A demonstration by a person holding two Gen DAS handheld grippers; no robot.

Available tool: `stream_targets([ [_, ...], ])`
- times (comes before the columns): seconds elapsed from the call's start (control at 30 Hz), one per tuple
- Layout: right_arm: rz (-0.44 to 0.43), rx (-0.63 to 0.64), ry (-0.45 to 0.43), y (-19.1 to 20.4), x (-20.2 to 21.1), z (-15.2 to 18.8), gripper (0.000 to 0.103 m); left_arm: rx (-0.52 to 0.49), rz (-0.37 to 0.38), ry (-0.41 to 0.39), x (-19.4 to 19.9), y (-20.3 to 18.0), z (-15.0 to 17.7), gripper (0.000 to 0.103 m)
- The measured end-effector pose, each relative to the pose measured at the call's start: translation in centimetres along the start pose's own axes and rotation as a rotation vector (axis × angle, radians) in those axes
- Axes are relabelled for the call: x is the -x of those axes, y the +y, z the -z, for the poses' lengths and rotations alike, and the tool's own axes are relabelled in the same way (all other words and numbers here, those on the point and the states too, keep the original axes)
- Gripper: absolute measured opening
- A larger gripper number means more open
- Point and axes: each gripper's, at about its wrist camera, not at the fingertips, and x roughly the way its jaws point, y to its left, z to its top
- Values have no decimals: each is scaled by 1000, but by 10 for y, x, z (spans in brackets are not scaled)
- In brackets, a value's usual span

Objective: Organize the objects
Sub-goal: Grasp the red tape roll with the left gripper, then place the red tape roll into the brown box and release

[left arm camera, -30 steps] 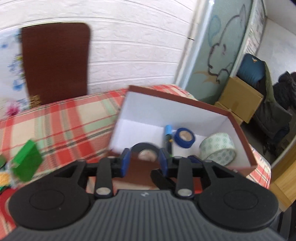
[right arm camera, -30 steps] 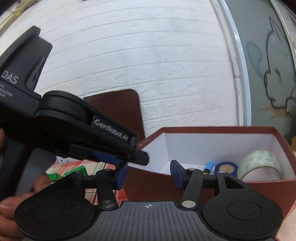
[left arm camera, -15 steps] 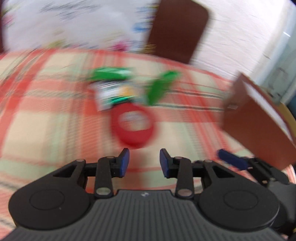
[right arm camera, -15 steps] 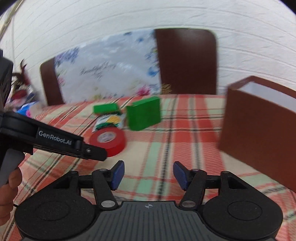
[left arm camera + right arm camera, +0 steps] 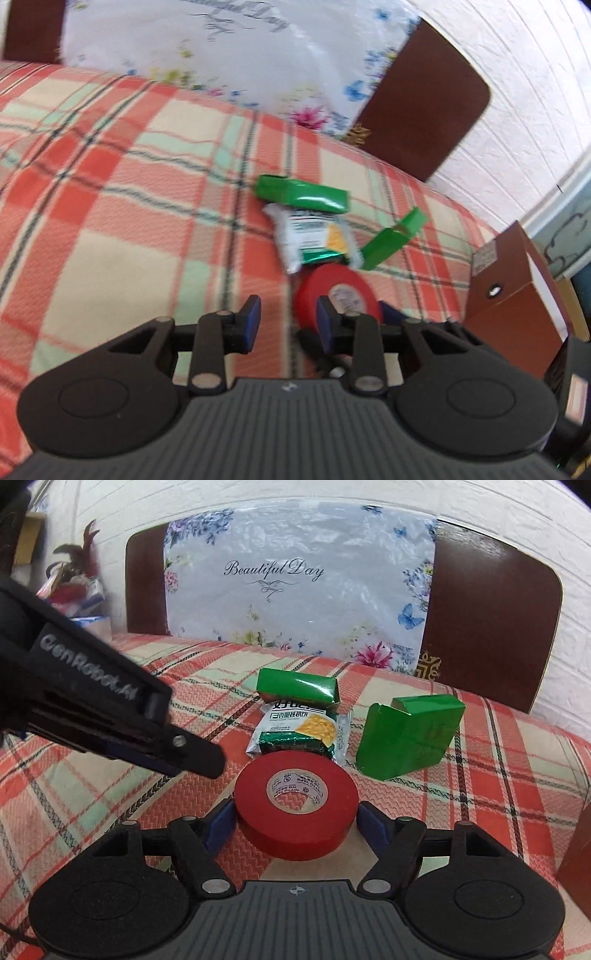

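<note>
Covering the table (image 5: 92, 794) is a red, cream and mint plaid cloth, and behind it I see a white brick-pattern wall (image 5: 369, 502) with two brown chair backs; a floral plastic sheet (image 5: 295, 583) printed "Beautiful Day" leans between them. My right tongs (image 5: 295, 821) stand wide, one blue pad on each side of the red tape roll (image 5: 295, 805), which lies flat on the cloth; I cannot tell whether the pads touch it. Just behind the roll lies a snack packet (image 5: 299, 727), touching or slightly under its far edge, then a flat green carton (image 5: 297, 686) behind that, and an upright green box (image 5: 410, 734) with an open flap to the right. My left tongs (image 5: 288, 328) hang open and empty over the cloth, left of the roll. At the right edge of the left view stands a brown box (image 5: 513, 295), cut off by the frame, so its inside is hidden. That view is blurred, and its right finger covers part of the roll. Clutter at far left in the right view is too small to name.
</note>
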Motion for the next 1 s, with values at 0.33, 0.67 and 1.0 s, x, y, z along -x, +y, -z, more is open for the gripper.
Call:
stream_targets([
  [0.33,76,54,-70,15,43,27,70,-39,57,98,-20,-28,16,38],
  [0.67,214,47,-231,-9,100,29,70,-162,128,35,1,-100,3,30],
  [1.0,485,-56,-398,-96,165,29,70,-410,281,-8,-9,-242,-4,31],
])
